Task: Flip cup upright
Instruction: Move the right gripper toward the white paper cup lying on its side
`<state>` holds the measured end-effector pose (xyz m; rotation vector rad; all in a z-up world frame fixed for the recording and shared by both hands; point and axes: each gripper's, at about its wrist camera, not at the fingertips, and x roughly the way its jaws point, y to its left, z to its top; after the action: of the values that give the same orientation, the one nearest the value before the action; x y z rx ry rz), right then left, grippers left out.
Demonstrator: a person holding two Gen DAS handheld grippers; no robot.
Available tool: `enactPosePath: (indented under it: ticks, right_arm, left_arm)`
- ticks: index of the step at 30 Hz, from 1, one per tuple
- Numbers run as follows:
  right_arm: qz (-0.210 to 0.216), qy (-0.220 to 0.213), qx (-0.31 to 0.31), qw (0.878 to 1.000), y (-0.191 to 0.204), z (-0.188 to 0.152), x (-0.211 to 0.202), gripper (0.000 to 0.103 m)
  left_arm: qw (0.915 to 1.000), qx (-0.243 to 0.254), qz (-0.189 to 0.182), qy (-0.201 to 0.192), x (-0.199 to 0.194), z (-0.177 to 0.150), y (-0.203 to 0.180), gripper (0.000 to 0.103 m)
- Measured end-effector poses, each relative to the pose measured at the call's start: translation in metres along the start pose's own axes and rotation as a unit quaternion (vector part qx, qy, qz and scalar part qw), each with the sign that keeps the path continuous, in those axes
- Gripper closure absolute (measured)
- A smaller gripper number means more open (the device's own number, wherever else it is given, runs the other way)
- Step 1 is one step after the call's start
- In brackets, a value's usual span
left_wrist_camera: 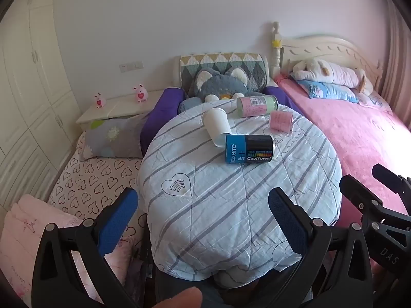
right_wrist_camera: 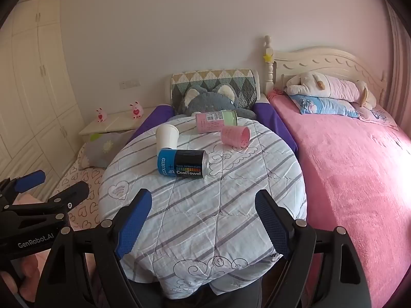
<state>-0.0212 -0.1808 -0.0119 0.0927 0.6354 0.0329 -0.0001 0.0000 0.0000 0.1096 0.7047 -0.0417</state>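
A white paper cup [left_wrist_camera: 217, 127] [right_wrist_camera: 167, 136] lies on its side on the striped quilt-covered round table [left_wrist_camera: 231, 205] [right_wrist_camera: 205, 218], its mouth toward me. A small pink cup [left_wrist_camera: 281, 120] [right_wrist_camera: 235, 135] lies on its side to the right. A blue-and-black CoolTowel can [left_wrist_camera: 249, 149] [right_wrist_camera: 183, 163] lies just in front of the white cup. A pink-and-green canister [left_wrist_camera: 257, 106] [right_wrist_camera: 216, 120] lies at the back. My left gripper [left_wrist_camera: 203, 213] and my right gripper [right_wrist_camera: 204, 218] are both open and empty, above the table's near edge.
A pink bed [right_wrist_camera: 346, 179] runs along the right, a heart-print mattress [left_wrist_camera: 97, 179] and pillow [left_wrist_camera: 113, 138] lie on the left. A grey plush cat [left_wrist_camera: 221, 84] sits behind the table. White wardrobes [left_wrist_camera: 28, 89] stand far left.
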Motion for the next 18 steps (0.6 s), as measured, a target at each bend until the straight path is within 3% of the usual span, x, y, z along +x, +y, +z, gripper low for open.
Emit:
enactPosePath:
  ticks: [18]
  right_arm:
    - [-0.001, 0.007, -0.002, 1.0, 0.002, 0.004, 0.01, 0.019]
  left_arm:
    - [1.0, -0.002, 0.0, 0.004, 0.003, 0.001, 0.001, 0.0]
